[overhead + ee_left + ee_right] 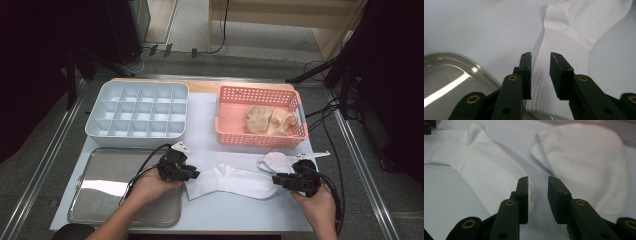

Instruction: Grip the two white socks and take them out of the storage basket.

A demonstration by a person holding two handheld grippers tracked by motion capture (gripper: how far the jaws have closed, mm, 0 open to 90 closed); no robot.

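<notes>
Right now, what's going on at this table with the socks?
A person holds tongs in each hand over a white sock lying flat on the table. The left tongs hover open at its ribbed cuff, the right tongs open at its toe. A second white sock lies beside it, below a pink basket holding beige socks.

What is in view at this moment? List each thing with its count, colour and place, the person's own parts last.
sock: one, white, laid flat at the table's near middle, between the two grippers
second sock: one, white, bunched just right of the flat one
basket: one, pink, far right, holding beige cloth pieces
organiser tray: one, white, many compartments, far left
metal tray: one, silver, near left
table: one, pale surface
left gripper: one, black, jaws open over the sock's ribbed cuff
right gripper: one, black, jaws open at the sock's toe
hands: two, holding the grippers
</notes>
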